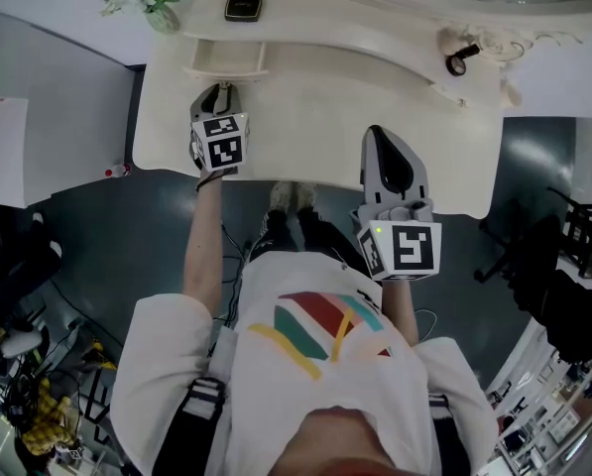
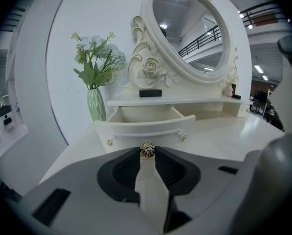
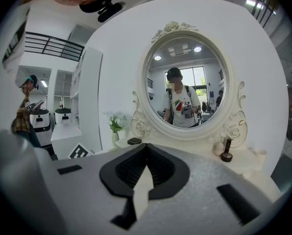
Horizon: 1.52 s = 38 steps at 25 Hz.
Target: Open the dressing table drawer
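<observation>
The small cream drawer (image 2: pixel 146 126) under the mirror shelf stands pulled out toward me, its inside bare; in the head view the drawer (image 1: pixel 226 59) juts from the back of the dressing table (image 1: pixel 325 97). My left gripper (image 2: pixel 146 153) is shut on the gold rose-shaped knob (image 2: pixel 146 150) at the middle of the drawer front. In the head view the left gripper (image 1: pixel 219 102) points at that drawer. My right gripper (image 1: pixel 383 142) hovers over the table's front right with its jaws together and nothing between them; the right gripper (image 3: pixel 146 147) faces the oval mirror (image 3: pixel 185 87).
A green vase of white flowers (image 2: pixel 96 104) stands left of the drawer. A black box (image 2: pixel 150 93) lies on the shelf above it. A small dark bottle (image 3: pixel 227 155) sits at the table's right. A person stands at the far left (image 3: pixel 26 106).
</observation>
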Each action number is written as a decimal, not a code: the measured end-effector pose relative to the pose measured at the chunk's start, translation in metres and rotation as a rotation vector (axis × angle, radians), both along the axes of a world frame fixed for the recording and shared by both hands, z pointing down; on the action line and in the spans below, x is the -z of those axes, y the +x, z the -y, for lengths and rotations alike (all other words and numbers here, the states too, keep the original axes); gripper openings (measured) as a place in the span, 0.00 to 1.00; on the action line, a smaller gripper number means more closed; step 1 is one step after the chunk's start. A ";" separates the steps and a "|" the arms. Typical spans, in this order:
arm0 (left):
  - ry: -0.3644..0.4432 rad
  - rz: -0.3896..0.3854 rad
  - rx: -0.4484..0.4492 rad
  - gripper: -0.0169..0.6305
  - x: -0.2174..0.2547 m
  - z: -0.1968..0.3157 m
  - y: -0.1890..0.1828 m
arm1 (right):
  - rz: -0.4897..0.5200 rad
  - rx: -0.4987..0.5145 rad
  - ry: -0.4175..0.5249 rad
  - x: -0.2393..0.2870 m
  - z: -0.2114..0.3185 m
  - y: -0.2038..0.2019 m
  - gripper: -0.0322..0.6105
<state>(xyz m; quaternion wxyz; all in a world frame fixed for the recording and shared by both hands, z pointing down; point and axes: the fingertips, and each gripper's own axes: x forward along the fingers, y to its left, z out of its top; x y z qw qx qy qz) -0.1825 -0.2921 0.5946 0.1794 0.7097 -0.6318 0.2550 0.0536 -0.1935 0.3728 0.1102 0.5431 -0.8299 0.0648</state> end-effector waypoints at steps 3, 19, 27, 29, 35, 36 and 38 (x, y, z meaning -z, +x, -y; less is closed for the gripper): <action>0.006 0.016 -0.004 0.16 0.000 0.000 0.000 | -0.001 0.004 -0.002 -0.001 -0.001 -0.002 0.05; 0.163 -0.047 0.033 0.17 0.079 0.000 0.006 | 0.037 -0.001 0.073 0.027 0.008 0.001 0.05; 0.424 -0.162 -0.032 0.16 0.220 -0.002 0.051 | 0.062 -0.007 0.181 0.064 0.016 0.004 0.05; 0.494 -0.196 -0.070 0.14 0.254 -0.009 0.068 | 0.068 -0.008 0.210 0.073 0.019 0.004 0.05; 0.635 -0.307 -0.130 0.05 0.311 -0.046 0.110 | 0.083 -0.006 0.267 0.091 0.019 0.002 0.05; 0.649 -0.311 -0.136 0.05 0.314 -0.051 0.116 | 0.087 -0.008 0.272 0.092 0.018 0.003 0.05; 0.665 -0.299 -0.150 0.04 0.314 -0.058 0.123 | 0.097 -0.013 0.281 0.093 0.018 0.003 0.05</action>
